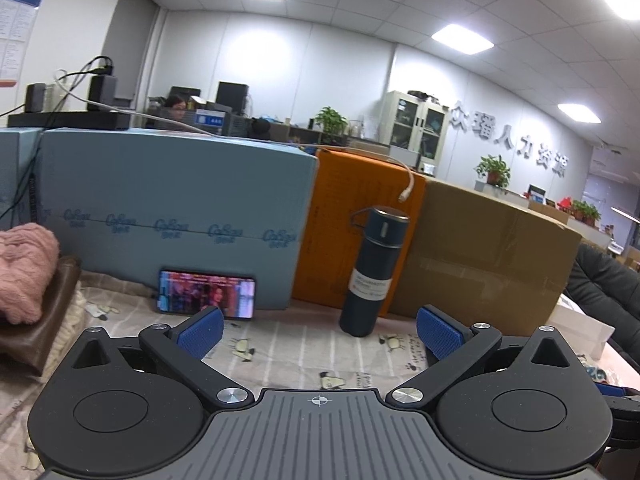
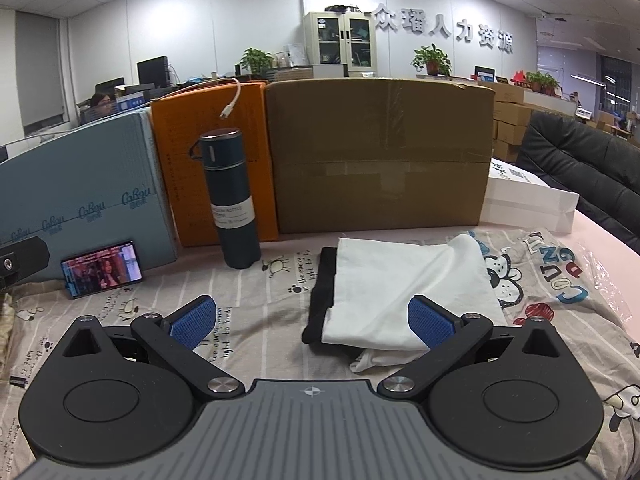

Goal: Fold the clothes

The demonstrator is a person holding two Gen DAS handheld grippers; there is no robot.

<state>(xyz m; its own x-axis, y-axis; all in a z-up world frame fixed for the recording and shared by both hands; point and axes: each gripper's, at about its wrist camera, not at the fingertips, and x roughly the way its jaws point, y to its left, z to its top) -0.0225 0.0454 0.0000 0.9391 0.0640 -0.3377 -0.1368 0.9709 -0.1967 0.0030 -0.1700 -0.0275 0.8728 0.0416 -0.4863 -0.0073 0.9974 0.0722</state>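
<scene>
A folded white garment [image 2: 404,288] lies on a folded black garment [image 2: 320,296] on the patterned cloth [image 2: 256,304], just ahead of my right gripper [image 2: 312,318]. The right gripper is open and empty, its right finger [image 2: 432,320] over the white garment's near edge. A grey cartoon-print garment [image 2: 548,280] lies to the right. My left gripper [image 1: 318,330] is open and empty above the patterned cloth [image 1: 304,356]. A pink fluffy garment [image 1: 24,268] sits at the far left on a brown piece [image 1: 44,328].
A dark flask [image 2: 232,196] [image 1: 372,272] and a phone [image 2: 102,268] [image 1: 206,294] stand before a row of boxes: blue [image 1: 172,216], orange [image 2: 216,160], brown cardboard [image 2: 380,156]. A white box [image 2: 528,200] and a dark chair [image 2: 584,172] are at right.
</scene>
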